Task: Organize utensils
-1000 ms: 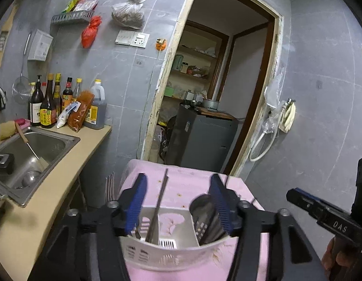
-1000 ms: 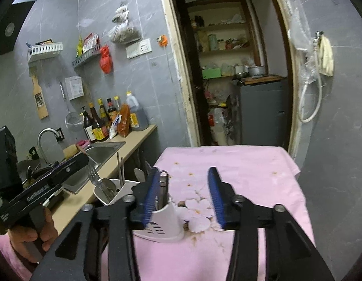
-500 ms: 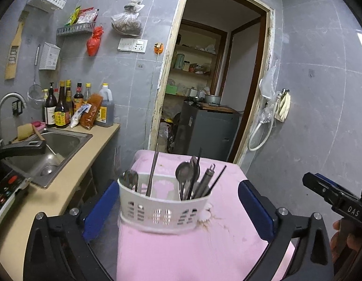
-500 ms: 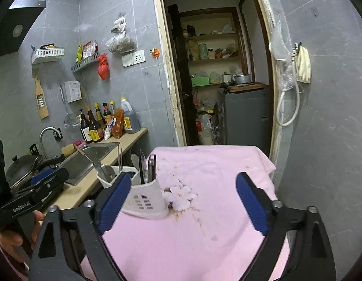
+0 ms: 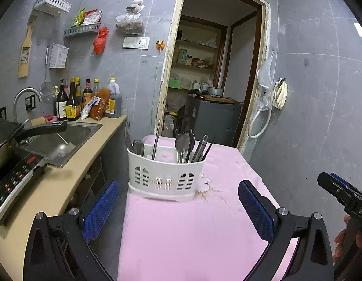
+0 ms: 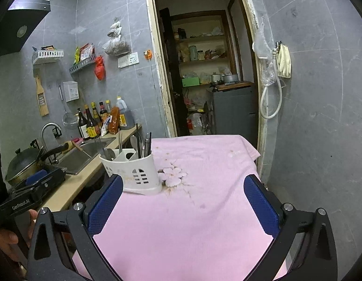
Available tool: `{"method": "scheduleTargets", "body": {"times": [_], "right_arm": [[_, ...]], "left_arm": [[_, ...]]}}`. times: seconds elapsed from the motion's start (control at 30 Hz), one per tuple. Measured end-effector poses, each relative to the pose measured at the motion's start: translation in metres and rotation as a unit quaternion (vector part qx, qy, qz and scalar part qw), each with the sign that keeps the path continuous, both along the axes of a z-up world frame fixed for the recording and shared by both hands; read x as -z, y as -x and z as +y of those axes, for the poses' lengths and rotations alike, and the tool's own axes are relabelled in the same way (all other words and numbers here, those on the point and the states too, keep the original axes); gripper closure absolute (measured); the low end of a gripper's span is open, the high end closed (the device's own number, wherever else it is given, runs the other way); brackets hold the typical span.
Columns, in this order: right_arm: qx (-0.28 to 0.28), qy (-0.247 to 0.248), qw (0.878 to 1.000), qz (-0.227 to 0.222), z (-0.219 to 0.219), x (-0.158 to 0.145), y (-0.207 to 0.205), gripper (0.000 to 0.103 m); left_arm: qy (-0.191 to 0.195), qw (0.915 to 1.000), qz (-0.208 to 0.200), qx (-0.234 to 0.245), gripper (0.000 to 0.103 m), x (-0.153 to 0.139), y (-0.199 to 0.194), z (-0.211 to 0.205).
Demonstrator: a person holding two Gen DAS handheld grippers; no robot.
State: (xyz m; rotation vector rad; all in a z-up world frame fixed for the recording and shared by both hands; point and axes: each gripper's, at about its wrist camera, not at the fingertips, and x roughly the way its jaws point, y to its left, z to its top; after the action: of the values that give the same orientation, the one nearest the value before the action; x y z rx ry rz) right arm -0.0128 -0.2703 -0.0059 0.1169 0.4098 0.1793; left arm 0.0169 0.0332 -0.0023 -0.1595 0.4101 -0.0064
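**A:** Right, status — left claw [image 5: 178, 208] is spread wide, nothing between the pads. Right claw [image 6: 183, 208] is a hair off full spread, jaws opening, also empty. White utensil caddy [image 5: 165, 175] stands upright on the pink-covered table [image 5: 192, 234], just ahead of the left claw; from the right claw it sits ahead and off to the left, by the left pad.

**B:** Contents?

**A:** Fork and spoons [image 5: 136, 146] in the left compartment, one chopstick [image 5: 155, 140] in the middle, spoons and dark-handled tools [image 5: 192, 147] on the right. All standing.

**B:** How does it handle?

**A:** My guess: thin slotted plastic, light, walls flex if squeezed hard. Metal inside makes it top-heavy — could tip if nudged near the rim. Steel handles look slick and stiff. I'd pinch single utensils by the upper shaft, and take the caddy low across its short sides.
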Motion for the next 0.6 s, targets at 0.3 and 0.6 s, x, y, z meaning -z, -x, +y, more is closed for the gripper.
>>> {"method": "scheduleTargets", "body": {"times": [0.3,0.6], "right_arm": [[0.001,0.007,1.0,0.02,-0.004,0.009,0.009,0.001],[0.001,0.009,1.0,0.02,-0.003,0.01,0.01,0.001]], "left_arm": [[-0.006,0.9999,0.011,0.006,0.0,0.01,0.017,-0.006],[-0.007,0.9999,0.01,0.004,0.0,0.012,0.021,-0.008]]}}
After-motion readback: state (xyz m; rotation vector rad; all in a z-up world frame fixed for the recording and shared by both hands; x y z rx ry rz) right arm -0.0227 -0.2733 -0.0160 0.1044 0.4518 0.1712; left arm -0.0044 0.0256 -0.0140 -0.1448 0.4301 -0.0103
